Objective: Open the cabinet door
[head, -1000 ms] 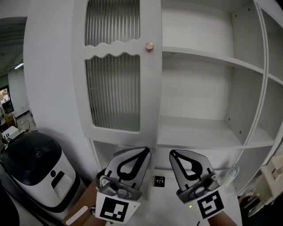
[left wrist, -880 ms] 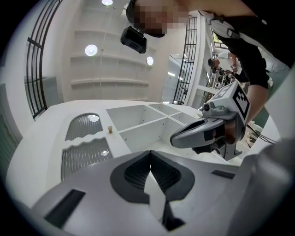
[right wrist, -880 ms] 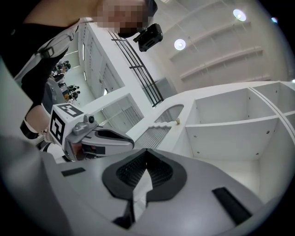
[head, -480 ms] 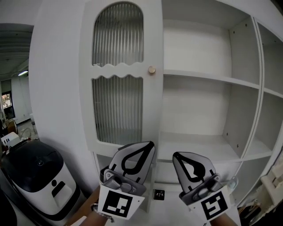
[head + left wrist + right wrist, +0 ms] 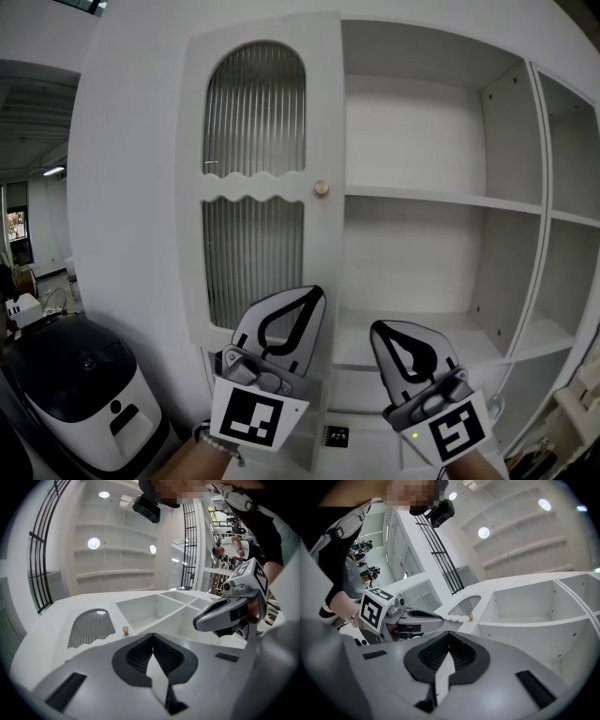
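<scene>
White shelving fills the view: open shelves [image 5: 441,199] on the right, and on the left the cabinet door [image 5: 255,272], arched with ribbed glass and shut against its frame. Its small round knob [image 5: 322,188] sits near the door's right edge, about midway up. Compared with a second ago, both tools stand higher against the cabinet, and the whole arch of the door has come into view. The left tool [image 5: 309,298] has its jaws pressed together on nothing. The right tool [image 5: 378,330] is likewise closed and empty. Neither touches the door, and the knob is well above both. I judge this to be the approach: the door is unopened, and a tool must part its jaws before it can take the knob.
</scene>
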The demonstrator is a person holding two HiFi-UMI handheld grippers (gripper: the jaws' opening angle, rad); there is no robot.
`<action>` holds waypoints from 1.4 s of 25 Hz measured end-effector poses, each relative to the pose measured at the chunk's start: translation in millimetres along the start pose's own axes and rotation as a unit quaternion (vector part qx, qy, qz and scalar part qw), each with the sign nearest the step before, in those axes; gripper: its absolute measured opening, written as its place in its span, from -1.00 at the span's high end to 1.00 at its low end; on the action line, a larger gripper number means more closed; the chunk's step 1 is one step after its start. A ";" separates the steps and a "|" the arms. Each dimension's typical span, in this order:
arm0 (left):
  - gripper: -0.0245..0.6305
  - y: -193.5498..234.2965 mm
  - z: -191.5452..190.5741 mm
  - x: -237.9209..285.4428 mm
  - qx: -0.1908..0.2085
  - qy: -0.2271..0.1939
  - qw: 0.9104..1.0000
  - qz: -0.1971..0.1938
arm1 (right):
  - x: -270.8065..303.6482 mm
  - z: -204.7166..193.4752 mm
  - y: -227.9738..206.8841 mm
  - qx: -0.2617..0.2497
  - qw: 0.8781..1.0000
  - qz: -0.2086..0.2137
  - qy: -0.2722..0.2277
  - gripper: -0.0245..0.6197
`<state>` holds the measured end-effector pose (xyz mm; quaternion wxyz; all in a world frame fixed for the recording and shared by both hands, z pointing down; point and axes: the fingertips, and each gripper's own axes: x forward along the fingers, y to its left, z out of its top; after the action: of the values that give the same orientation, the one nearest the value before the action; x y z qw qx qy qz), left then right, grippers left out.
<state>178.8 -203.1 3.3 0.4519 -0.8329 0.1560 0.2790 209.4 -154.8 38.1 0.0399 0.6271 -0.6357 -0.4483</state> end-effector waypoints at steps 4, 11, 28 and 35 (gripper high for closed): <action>0.93 15.0 3.1 16.1 -0.013 -0.006 1.000 0.015 | 4.1 3.3 -5.0 -0.008 1.000 0.004 -0.004 0.93; 0.90 38.3 4.5 43.9 -0.017 -0.014 0.999 0.032 | 8.1 6.2 -4.5 -0.013 1.000 0.011 -0.013 0.93; 0.59 72.5 3.7 98.0 0.009 -0.005 0.999 0.049 | 8.2 4.6 -2.5 -0.012 1.000 0.016 -0.009 0.93; 0.58 83.4 -9.3 111.6 0.011 0.008 0.998 0.054 | 4.1 4.2 -5.4 -0.015 1.000 0.013 -0.007 0.93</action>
<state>227.9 -257.1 -115.8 0.4441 -0.8206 0.2072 0.2942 210.0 -155.0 30.1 0.0501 0.6149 -0.6374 -0.4616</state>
